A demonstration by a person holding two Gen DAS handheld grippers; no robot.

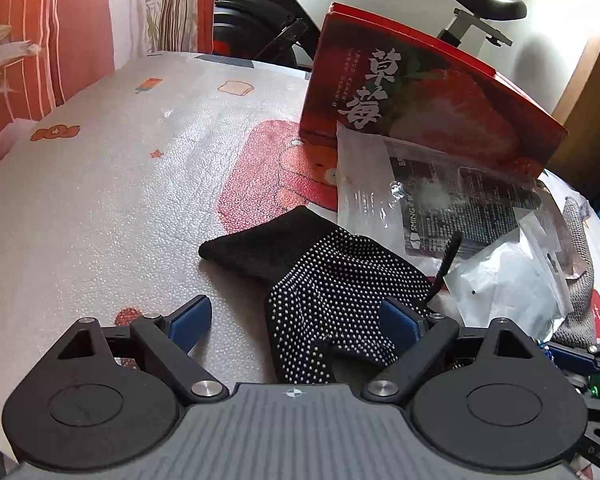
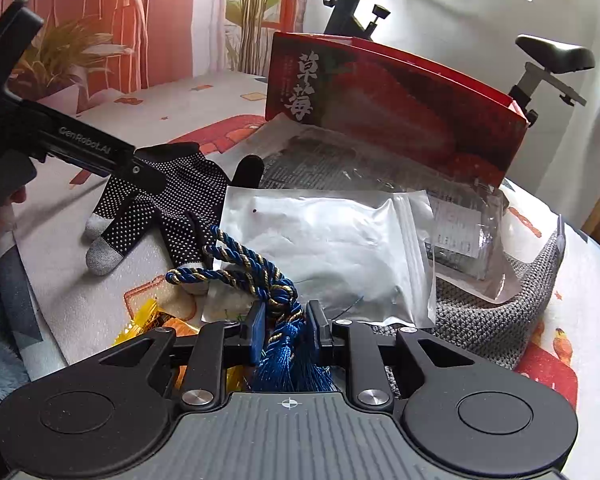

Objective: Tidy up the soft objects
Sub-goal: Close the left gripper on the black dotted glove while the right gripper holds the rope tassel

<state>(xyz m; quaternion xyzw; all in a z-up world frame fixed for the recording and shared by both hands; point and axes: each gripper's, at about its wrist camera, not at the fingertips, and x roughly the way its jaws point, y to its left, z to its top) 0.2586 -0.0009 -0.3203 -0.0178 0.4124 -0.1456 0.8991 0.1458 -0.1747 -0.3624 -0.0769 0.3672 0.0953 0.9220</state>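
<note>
Black knit dotted with white, the glove (image 1: 332, 276) lies flat on the patterned table cover (image 1: 120, 184), cuff toward the far left. The left gripper (image 1: 300, 320) hangs over it with its blue pads spread wide, the glove's palm between them but not pinched. To the right lie a white zip pouch (image 2: 324, 248) and a clear printed packet (image 1: 460, 208), both leaning toward the red strawberry box (image 1: 428, 92) at the far side. The right gripper (image 2: 286, 328) is pressed nearly together, pinching a blue-and-gold tassel cord (image 2: 260, 268) at the near edge. A grey knitted piece (image 2: 496, 312) lies under the pouches.
</note>
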